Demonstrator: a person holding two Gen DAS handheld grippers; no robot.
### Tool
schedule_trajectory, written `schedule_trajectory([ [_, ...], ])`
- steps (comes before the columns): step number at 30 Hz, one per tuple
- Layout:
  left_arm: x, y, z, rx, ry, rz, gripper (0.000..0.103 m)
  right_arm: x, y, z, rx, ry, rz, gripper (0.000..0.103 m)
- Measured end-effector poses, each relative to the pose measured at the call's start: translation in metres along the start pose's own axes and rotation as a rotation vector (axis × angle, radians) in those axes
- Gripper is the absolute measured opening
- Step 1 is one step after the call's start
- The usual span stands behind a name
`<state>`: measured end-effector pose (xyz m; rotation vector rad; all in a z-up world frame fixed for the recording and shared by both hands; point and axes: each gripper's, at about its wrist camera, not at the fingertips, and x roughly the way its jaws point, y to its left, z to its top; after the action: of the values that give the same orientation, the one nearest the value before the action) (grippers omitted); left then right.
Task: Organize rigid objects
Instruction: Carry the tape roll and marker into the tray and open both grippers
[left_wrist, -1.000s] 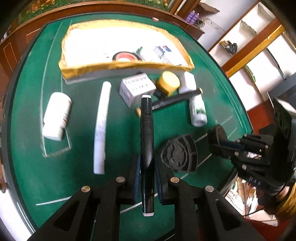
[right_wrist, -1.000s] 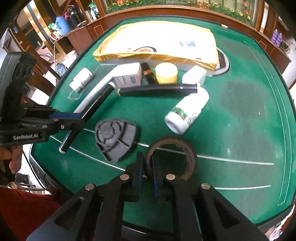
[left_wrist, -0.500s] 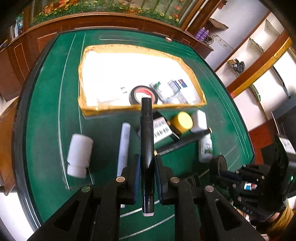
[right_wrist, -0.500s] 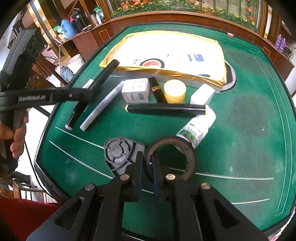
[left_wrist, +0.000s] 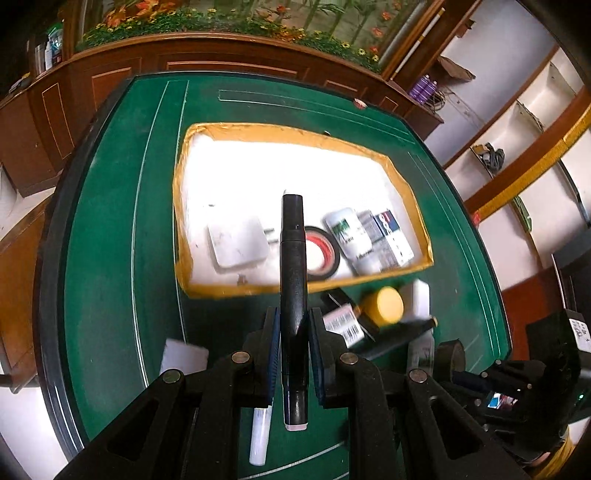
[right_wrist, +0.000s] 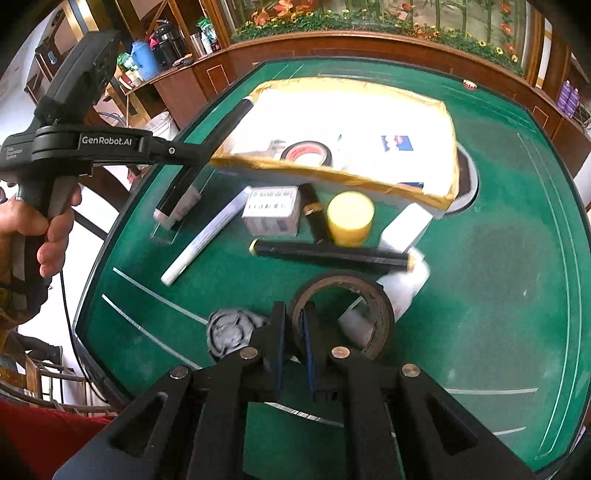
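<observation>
My left gripper (left_wrist: 292, 325) is shut on a long black pen-like stick (left_wrist: 292, 258) and holds it high above the table, its tip over the gold-rimmed white box (left_wrist: 192, 206). In the right wrist view the stick (right_wrist: 207, 147) reaches the box's left corner (right_wrist: 332, 173). My right gripper (right_wrist: 295, 332) is shut on the wall of a dark tape roll (right_wrist: 343, 306), lifted off the green table (right_wrist: 498, 277). The box holds a white charger (left_wrist: 236, 243), a red-cored tape roll (left_wrist: 321, 254) and small packets (left_wrist: 373, 236).
In front of the box lie a white tube (right_wrist: 207, 236), a white carton (right_wrist: 271, 210), a yellow-lidded jar (right_wrist: 351, 218), a long black stick (right_wrist: 328, 254), a white bottle (right_wrist: 402, 288) and a grey plastic fan-shaped piece (right_wrist: 229, 332). Wooden cabinets ring the table.
Both grippers have risen and moved forward toward the box, each carrying its object. The black stick's tip now hangs over the box interior.
</observation>
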<state>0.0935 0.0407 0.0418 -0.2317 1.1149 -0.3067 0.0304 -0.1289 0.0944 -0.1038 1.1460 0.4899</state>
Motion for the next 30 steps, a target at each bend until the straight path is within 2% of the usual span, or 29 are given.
schedule_trajectory([
  [8, 0.011, 0.012, 0.025, -0.036, -0.011, 0.031, 0.015, -0.007, -0.024, 0.027, -0.003, -0.043, -0.022, 0.008],
  [15, 0.021, 0.029, 0.050, -0.078, -0.020, 0.074, 0.015, -0.003, -0.033, 0.045, -0.012, -0.055, -0.004, 0.008],
  [23, 0.042, 0.046, 0.074, -0.082, -0.009, 0.146, 0.015, 0.009, -0.035, 0.070, -0.051, -0.058, 0.024, 0.008],
  [30, 0.059, 0.050, 0.080, -0.069, 0.008, 0.182, 0.015, 0.016, -0.037, 0.097, -0.085, -0.065, 0.034, 0.008],
])
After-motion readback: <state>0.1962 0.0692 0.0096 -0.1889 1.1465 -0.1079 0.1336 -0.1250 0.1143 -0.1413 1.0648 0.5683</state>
